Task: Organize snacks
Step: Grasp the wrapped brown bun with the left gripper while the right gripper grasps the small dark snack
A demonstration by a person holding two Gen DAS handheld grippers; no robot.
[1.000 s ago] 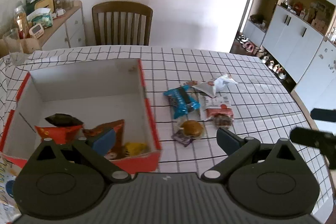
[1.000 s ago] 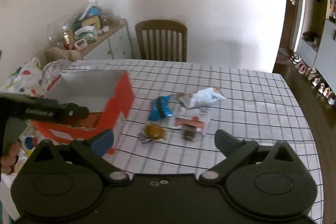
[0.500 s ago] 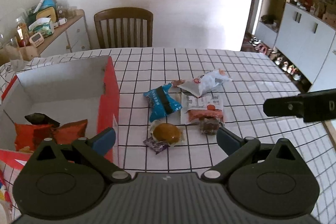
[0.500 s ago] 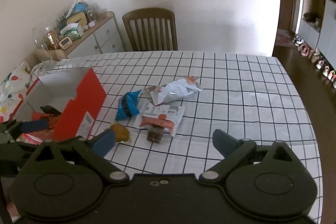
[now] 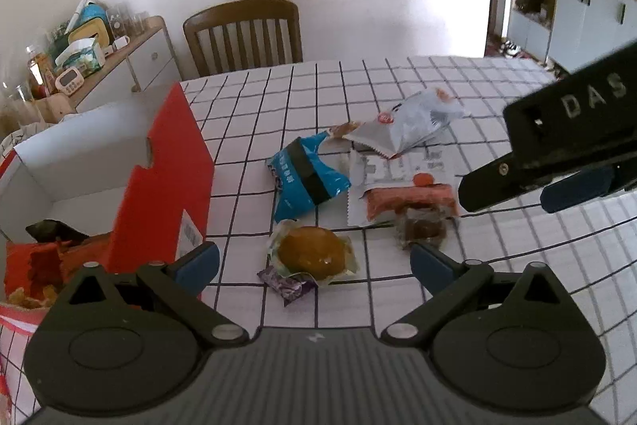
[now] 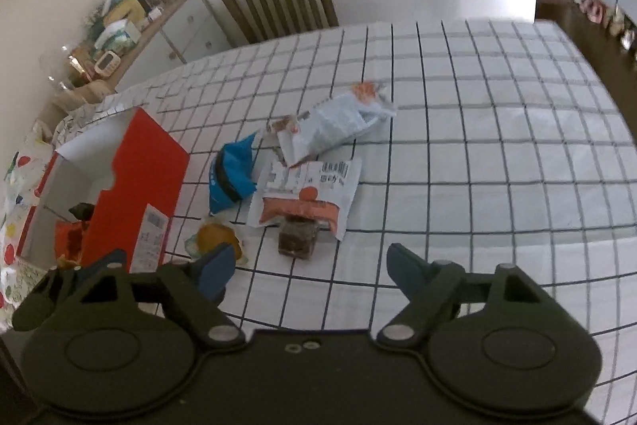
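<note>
Red box (image 5: 167, 186) sat left of loose snack packs; L gripper (image 5: 314, 259) & R gripper (image 6: 308, 267) both spread wide, empty, above bun (image 5: 310, 251).

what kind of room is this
Most likely a home dining room: a table with a checked cloth, a wooden chair pushed up to it, and a cluttered sideboard by the wall.
</note>
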